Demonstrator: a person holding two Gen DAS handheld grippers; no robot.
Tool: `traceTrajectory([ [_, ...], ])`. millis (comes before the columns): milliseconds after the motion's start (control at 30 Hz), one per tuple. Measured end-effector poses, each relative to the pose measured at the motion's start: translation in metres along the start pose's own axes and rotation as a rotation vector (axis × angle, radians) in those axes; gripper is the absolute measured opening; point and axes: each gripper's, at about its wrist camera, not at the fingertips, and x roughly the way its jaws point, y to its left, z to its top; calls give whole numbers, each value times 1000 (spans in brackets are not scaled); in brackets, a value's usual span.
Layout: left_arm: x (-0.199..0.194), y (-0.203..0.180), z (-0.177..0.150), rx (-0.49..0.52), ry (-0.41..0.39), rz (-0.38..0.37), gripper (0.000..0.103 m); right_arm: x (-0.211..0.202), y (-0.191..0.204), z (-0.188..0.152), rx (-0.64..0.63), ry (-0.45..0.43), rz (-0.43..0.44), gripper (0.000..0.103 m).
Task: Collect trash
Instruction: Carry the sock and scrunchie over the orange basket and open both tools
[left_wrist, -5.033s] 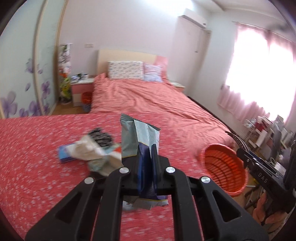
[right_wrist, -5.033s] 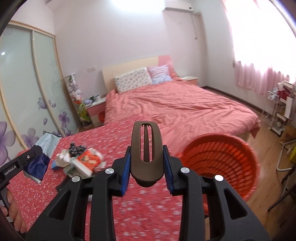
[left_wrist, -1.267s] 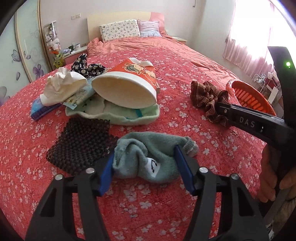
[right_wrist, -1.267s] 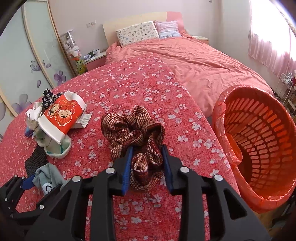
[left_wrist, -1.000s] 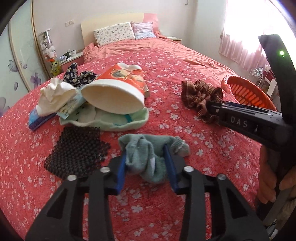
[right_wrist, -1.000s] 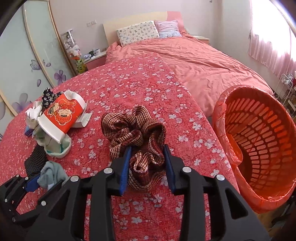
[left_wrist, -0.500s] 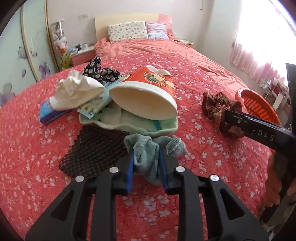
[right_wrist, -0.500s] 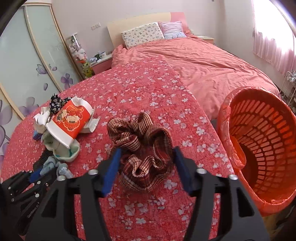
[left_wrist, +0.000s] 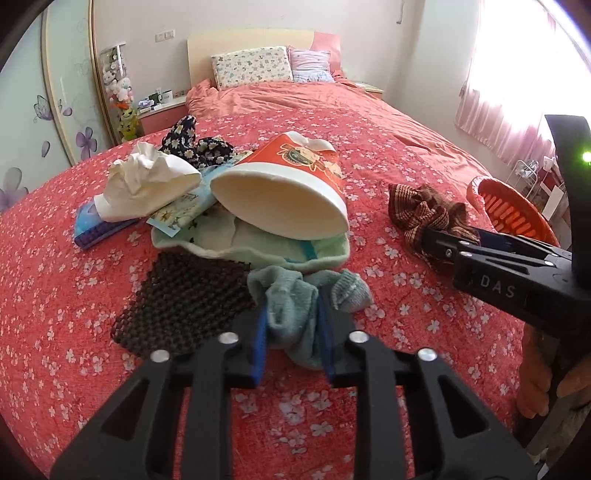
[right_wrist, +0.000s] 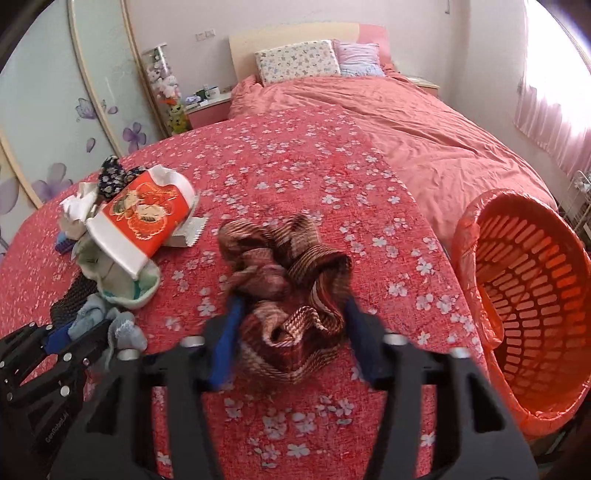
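- Pinching a bunched blue-green sock (left_wrist: 295, 314), the left gripper (left_wrist: 291, 343) has its two blue-padded jaws closed tight on the fabric, low over the bedspread.
- The right gripper (right_wrist: 291, 343) stands wide open, its jaws on either side of a brown striped scrunchie (right_wrist: 284, 280) that lies loose between them; nothing is gripped.
- An orange basket (right_wrist: 532, 314) with a plastic liner sits tilted just off the bed's right edge; what shows of its inside looks empty, so the collecting seems barely begun.
- Left to gather, near the sock: a red paper cup (left_wrist: 284, 192) on its side atop a pale green cloth (left_wrist: 251, 243), a crumpled white tissue (left_wrist: 147, 184), a blue packet (left_wrist: 92, 229), a black mesh mat (left_wrist: 184, 299) and a dark floral cloth (left_wrist: 192, 142).
- The surface is a red bedspread (right_wrist: 295, 166) printed with small white flowers.
- Beyond it: two pillows, a pale headboard, sliding wardrobe doors with purple flowers, and pink curtains over a bright window.
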Motion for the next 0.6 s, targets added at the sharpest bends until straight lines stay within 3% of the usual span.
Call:
traceTrajectory([
  [67,-2,0,-1,5,-5,-2,19,-2,-1,-1,-7,-3,15,25],
  [133,-5,1,-1,-2,-10,-7,18,-7,0,-2,-1,-9,33,21],
  [333,-28,9,1,-20,-58,-6,18,-34,-4,-1,26,-76,71,20],
  [600,-66,6,9,-26,-132,6,18,-69,-11,1,48,-158,61,20],
])
